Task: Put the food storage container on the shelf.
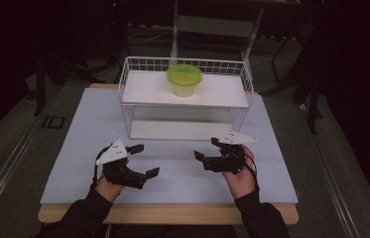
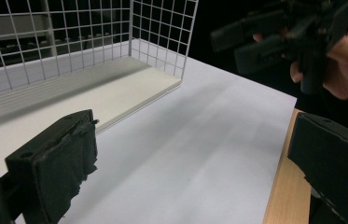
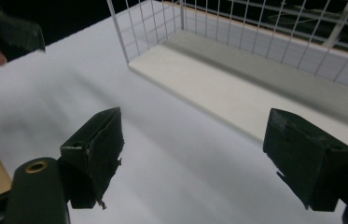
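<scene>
A lime-green lidded tub (image 1: 184, 79) stands on the top shelf of a white wire rack (image 1: 138, 85) at the back of the table. My left gripper (image 1: 145, 159) hovers over the front left of the white table top, jaws wide apart with nothing between them; in the left gripper view its pads (image 2: 59, 158) frame bare table. My right gripper (image 1: 207, 148) sits at the front right, in front of the rack, also open and empty; its pads (image 3: 98, 144) show in the right gripper view. Both are well short of the tub.
The rack's lower shelf (image 1: 172, 130) lies open toward me. The white table top (image 1: 177, 168) has a wooden front edge (image 1: 172, 213). Dark floor and furniture legs surround the table. The other gripper (image 2: 283, 32) shows at the upper right of the left gripper view.
</scene>
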